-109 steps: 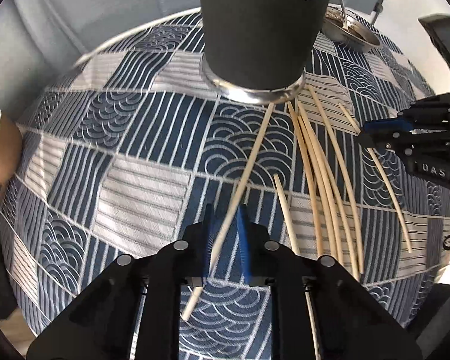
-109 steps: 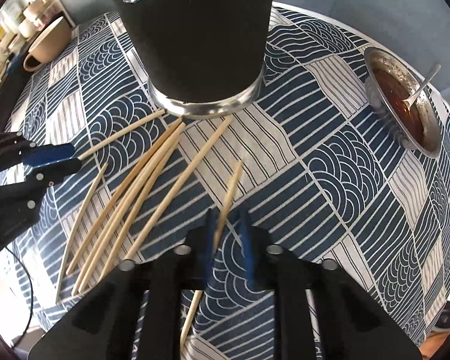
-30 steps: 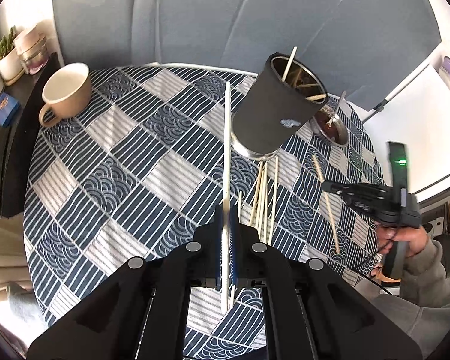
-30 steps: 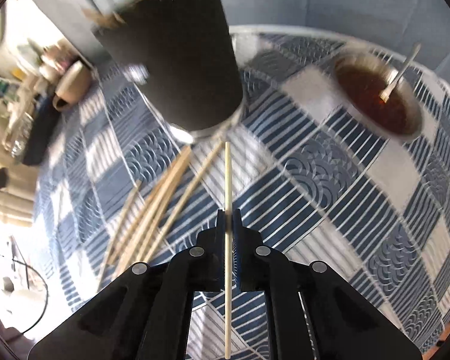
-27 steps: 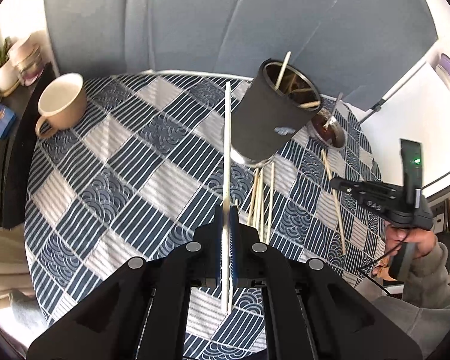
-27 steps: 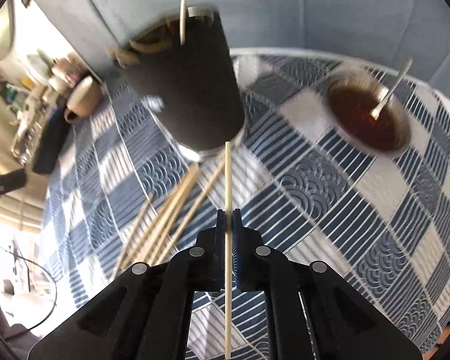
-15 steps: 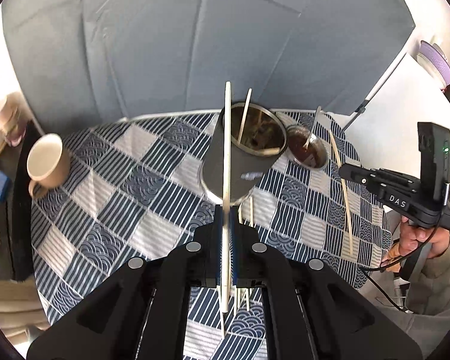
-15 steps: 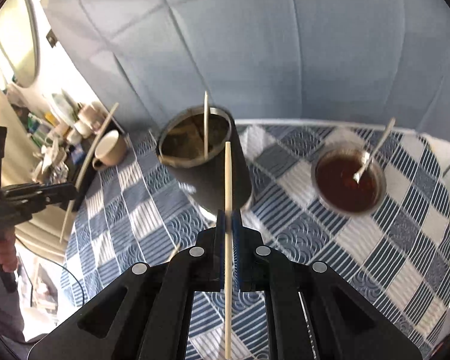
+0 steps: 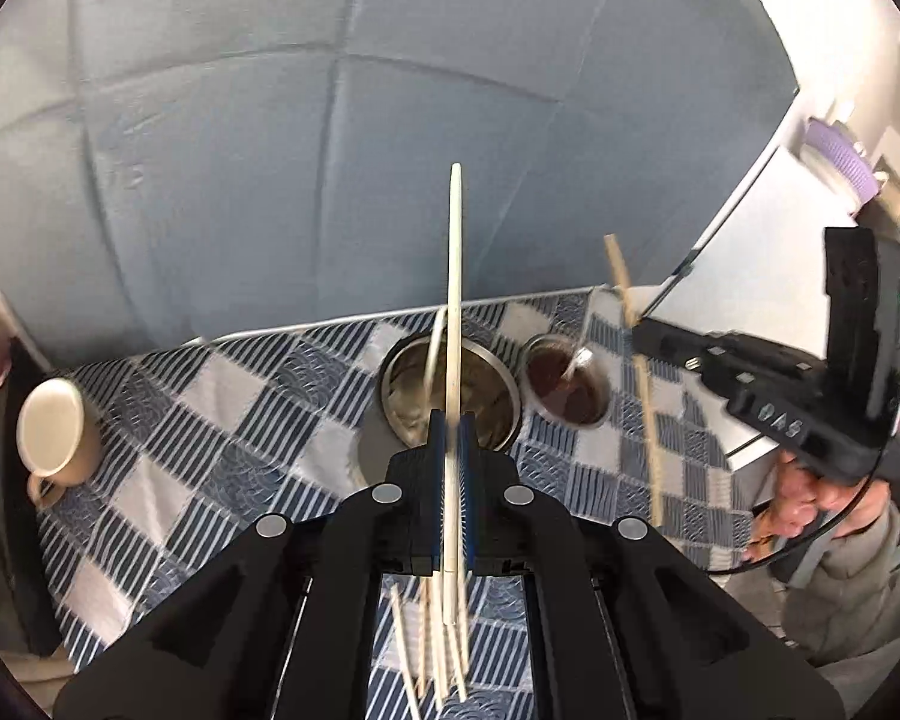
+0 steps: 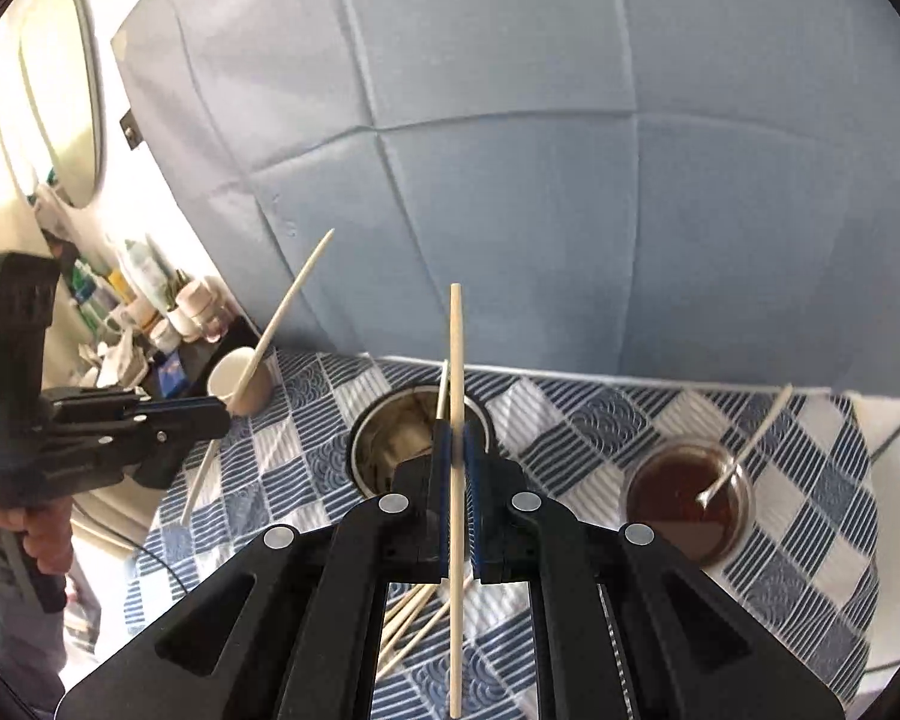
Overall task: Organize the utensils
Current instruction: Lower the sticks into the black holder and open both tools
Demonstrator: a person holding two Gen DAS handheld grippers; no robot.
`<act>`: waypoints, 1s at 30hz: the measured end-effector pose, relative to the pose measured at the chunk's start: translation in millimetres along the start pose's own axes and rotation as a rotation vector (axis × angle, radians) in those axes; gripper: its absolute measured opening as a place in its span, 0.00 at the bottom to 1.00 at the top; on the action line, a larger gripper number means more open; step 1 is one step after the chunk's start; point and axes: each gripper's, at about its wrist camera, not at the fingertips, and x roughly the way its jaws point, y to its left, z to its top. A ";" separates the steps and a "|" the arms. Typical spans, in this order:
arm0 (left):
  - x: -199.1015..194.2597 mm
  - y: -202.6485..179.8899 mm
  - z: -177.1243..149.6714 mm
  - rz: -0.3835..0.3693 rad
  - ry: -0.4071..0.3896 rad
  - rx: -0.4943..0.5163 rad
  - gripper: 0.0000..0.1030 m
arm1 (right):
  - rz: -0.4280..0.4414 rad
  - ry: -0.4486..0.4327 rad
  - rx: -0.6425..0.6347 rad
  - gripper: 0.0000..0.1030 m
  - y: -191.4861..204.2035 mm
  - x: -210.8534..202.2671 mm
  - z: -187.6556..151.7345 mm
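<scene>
A: What is the left gripper doing?

B: Its two black fingers with blue pads are pressed tight on a long pale wooden chopstick. The stick points up, high over the table.

A: And the right gripper?

B: The same. It pinches another pale wooden chopstick, which also stands up straight between its fingers.

A: What is under them?

B: A tall round dark cup with a shiny metal inside. Both grippers are above its open mouth. One thin stick is already in the cup and leans on its rim.

A: Are more sticks around?

B: Yes. A bunch of loose wooden chopsticks lies on the blue and white patterned tablecloth, on the near side of the cup.

A: What else is on the table?

B: A small round metal bowl of brown sauce with a spoon in it, just beside the cup. A cream mug with a handle sits well apart, near the table's left edge.
</scene>
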 end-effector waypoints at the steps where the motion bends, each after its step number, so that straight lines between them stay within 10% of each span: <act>1: 5.3 0.3 5.3 -0.009 -0.004 0.003 0.05 | 0.003 0.001 0.000 0.04 0.1 2.6 2.8; 18: 71.6 1.9 45.0 -0.141 -0.159 0.027 0.05 | 0.146 -0.145 0.044 0.05 -16.6 43.0 45.0; 30: 102.8 27.9 15.3 -0.105 -0.056 -0.033 0.05 | 0.215 -0.167 0.175 0.05 -39.8 77.5 36.3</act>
